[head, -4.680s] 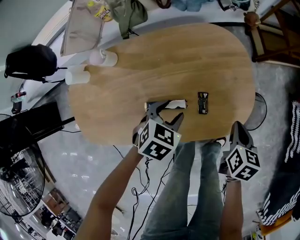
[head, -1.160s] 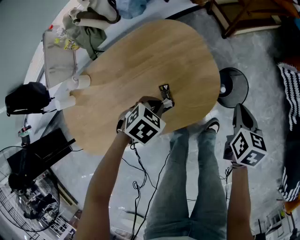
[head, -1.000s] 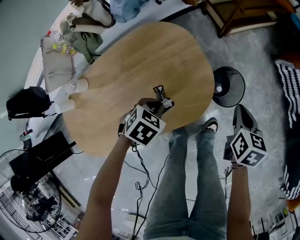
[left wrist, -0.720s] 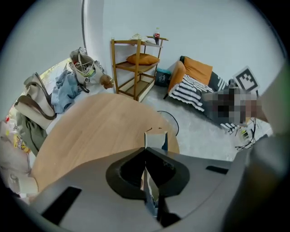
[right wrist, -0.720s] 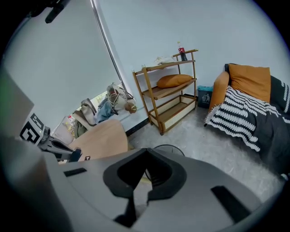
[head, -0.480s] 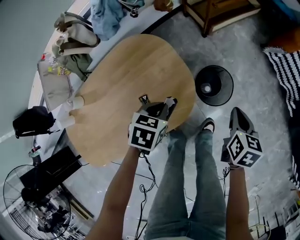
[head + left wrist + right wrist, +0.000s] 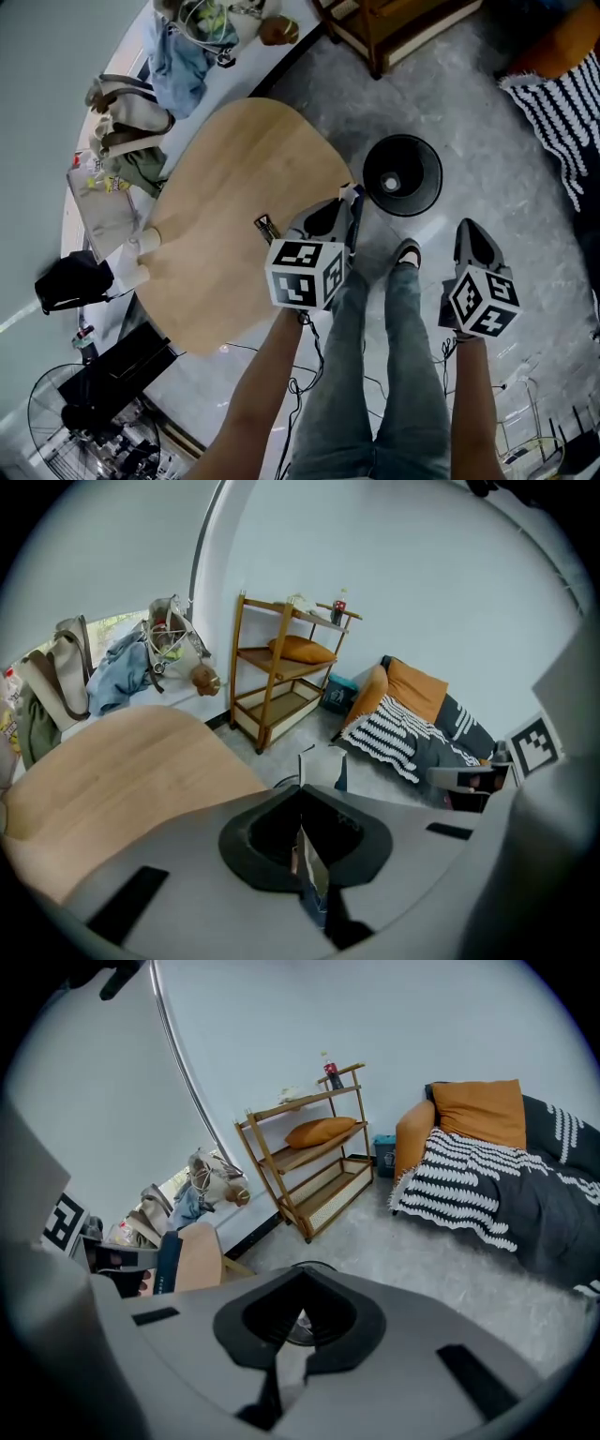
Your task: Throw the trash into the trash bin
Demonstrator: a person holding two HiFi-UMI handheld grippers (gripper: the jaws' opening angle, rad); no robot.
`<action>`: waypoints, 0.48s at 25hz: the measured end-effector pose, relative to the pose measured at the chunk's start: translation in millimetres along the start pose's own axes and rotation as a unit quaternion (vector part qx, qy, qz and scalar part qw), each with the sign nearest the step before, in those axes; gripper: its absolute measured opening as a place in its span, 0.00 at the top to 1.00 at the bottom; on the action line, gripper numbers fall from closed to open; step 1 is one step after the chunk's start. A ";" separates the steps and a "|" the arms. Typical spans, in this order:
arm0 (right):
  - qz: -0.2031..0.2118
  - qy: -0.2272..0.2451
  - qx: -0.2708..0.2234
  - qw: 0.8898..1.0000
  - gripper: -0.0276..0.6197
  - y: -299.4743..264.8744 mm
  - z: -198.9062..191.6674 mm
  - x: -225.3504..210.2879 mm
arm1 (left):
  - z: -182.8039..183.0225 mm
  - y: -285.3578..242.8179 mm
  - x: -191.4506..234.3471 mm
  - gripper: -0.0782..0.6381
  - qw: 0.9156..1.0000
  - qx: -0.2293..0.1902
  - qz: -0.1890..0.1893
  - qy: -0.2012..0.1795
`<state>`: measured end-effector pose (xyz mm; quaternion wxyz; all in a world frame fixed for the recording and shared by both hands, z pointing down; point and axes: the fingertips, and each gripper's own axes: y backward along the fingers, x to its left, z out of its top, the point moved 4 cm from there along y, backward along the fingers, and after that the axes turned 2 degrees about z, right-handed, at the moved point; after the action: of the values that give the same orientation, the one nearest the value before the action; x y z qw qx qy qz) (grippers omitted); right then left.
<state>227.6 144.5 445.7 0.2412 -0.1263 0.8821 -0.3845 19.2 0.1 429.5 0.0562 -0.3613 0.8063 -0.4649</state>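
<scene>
While left claw [image 7: 305, 855] pinches trash [image 7: 321, 765] — flat white wrapper (blue edge) — right claw [image 7: 286, 1354] closed, empty.

Trash bin [image 7: 401, 175]: 1 pale item inside, too small to identify. Just beside the bin, the wrapper [image 7: 354, 191] shows only a tip; the rest is hidden by the left gripper [image 7: 349, 202]. Further from the bin, 1 small dark object [image 7: 266, 228] on the table [image 7: 216, 169] — unidentifiable.

My jeans [image 7: 375, 375] are blue-grey, my shoe [image 7: 406, 251] black and white. Left gripper [image 7: 352, 202] and right gripper [image 7: 466, 231] are grey, with black-white marker cubes [image 7: 302, 274] [image 7: 480, 302].
</scene>
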 end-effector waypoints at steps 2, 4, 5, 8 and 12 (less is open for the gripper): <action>-0.004 -0.009 0.000 1.000 0.95 0.9 -1.0 -8.6 | 6.6 -7.0 -7.3 0.86 1.000 -0.018 0.002 0.003; -0.008 -0.014 0.001 1.000 0.95 1.7 -0.2 -18.0 | 12.7 -14.0 -14.8 0.86 0.999 -0.032 0.004 0.004; -0.010 -0.016 0.002 1.000 0.95 1.6 0.8 -23.0 | 16.0 -17.7 -19.1 0.86 0.999 -0.039 0.004 0.001; -0.014 -0.021 0.003 1.000 0.95 -0.3 3.8 -37.7 | 23.0 -30.2 -34.0 0.86 0.998 -0.057 0.001 -0.008; -0.017 -0.023 0.007 1.000 0.95 -2.5 7.4 -55.5 | 24.1 -54.3 -51.0 0.86 0.997 -0.074 -0.001 -0.002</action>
<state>278.9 160.9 461.4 0.2554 -0.1487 0.8713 -0.3917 95.6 -1.2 446.4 0.0303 -0.3660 0.8382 -0.4032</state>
